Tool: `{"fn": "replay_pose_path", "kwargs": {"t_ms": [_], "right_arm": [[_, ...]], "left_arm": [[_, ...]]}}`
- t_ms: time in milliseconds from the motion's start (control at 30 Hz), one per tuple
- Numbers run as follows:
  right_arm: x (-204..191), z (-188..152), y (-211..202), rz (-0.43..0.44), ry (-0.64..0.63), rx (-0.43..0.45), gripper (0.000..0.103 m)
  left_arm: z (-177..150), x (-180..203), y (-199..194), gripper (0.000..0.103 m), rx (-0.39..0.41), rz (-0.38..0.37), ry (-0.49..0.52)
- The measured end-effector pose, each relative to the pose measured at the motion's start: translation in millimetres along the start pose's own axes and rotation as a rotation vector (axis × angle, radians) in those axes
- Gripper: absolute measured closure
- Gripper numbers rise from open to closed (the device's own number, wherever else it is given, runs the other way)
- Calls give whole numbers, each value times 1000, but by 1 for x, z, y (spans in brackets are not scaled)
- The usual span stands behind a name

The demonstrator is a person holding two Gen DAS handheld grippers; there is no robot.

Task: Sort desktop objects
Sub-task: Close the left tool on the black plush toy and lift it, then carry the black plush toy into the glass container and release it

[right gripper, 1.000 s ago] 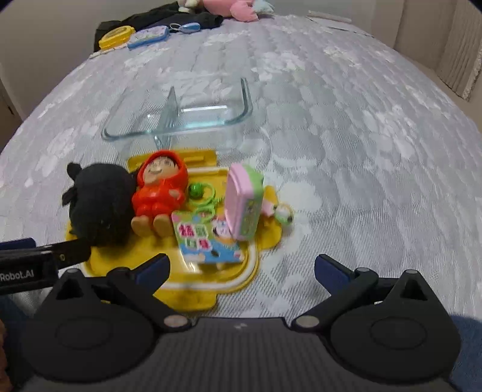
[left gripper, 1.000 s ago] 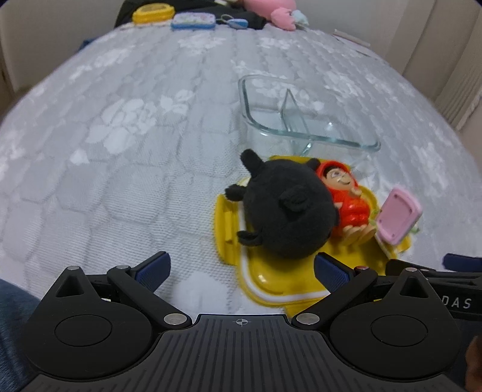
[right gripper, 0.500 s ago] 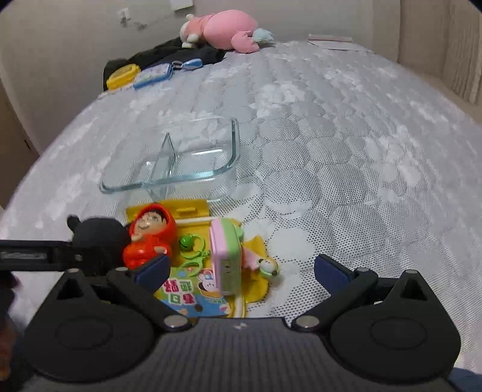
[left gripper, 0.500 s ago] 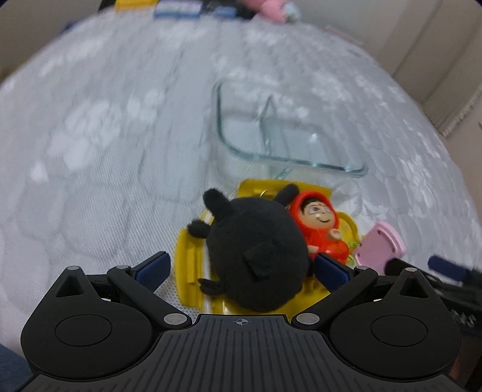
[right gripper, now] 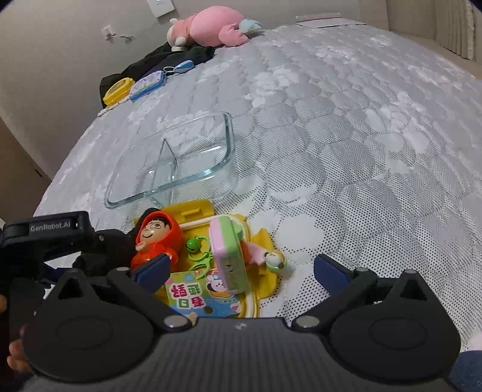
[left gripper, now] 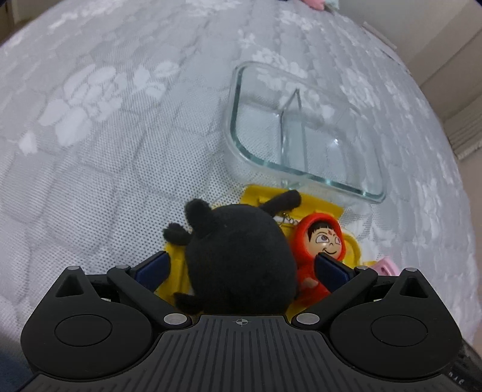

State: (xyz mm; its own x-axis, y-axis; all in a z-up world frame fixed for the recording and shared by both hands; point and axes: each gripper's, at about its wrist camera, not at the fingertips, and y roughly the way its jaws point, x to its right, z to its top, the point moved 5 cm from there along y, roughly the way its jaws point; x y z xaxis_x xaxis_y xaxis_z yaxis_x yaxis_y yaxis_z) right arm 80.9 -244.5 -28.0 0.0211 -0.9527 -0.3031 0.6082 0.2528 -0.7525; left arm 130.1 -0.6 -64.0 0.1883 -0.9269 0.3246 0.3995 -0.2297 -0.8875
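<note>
A black plush toy point(left gripper: 238, 256) lies on a yellow tray point(left gripper: 319, 205) beside a red-hooded doll point(left gripper: 319, 241). My left gripper point(left gripper: 241, 268) is open, its jaws on either side of the plush, not closed on it. A divided glass container point(left gripper: 304, 132) stands just beyond the tray. In the right wrist view the tray point(right gripper: 195, 211) also holds the doll point(right gripper: 156, 238), a pink-green case point(right gripper: 229, 256), a green bell clip point(right gripper: 195, 247), a colourful card point(right gripper: 198, 292) and a small charm point(right gripper: 274, 259). My right gripper point(right gripper: 241, 268) is open and empty above the case and card.
The grey patterned mattress point(right gripper: 346, 135) stretches all around. At its far end lie a pink plush point(right gripper: 208, 27), dark clothing point(right gripper: 168, 60), a yellow lid point(right gripper: 117, 90) and a small blue case point(right gripper: 147, 86). The left gripper's body point(right gripper: 51, 235) shows at left.
My left gripper has moved forward and down until the black plush sits between its open jaws. My right gripper has drawn back and tilted up, showing more of the mattress's far end.
</note>
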Motion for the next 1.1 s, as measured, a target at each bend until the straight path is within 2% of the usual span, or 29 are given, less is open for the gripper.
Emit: {"fn": "replay_pose_path", "kwargs": {"t_ms": [200, 233, 267, 533, 733, 867, 967, 1100], "right_arm": [[7, -1, 7, 10, 64, -45, 1], [9, -2, 8, 15, 80, -53, 1], [10, -2, 9, 19, 94, -60, 1], [17, -4, 12, 38, 166, -100, 1], [16, -6, 13, 46, 176, -115, 1], [17, -6, 14, 46, 188, -124, 1], [19, -7, 15, 46, 206, -130, 1], [22, -7, 17, 51, 234, -142, 1]], "left_arm": [[4, -2, -1, 2, -19, -27, -27], [3, -3, -3, 9, -22, -35, -32], [1, -5, -4, 30, -24, -43, -36], [-4, -17, -15, 30, -46, -128, -82], [18, -4, -56, 30, 37, -239, -68], [54, 18, -88, 30, 133, -293, -20], [85, 39, -96, 29, 189, -244, 47], [113, 55, -83, 29, 186, -100, 130]]}}
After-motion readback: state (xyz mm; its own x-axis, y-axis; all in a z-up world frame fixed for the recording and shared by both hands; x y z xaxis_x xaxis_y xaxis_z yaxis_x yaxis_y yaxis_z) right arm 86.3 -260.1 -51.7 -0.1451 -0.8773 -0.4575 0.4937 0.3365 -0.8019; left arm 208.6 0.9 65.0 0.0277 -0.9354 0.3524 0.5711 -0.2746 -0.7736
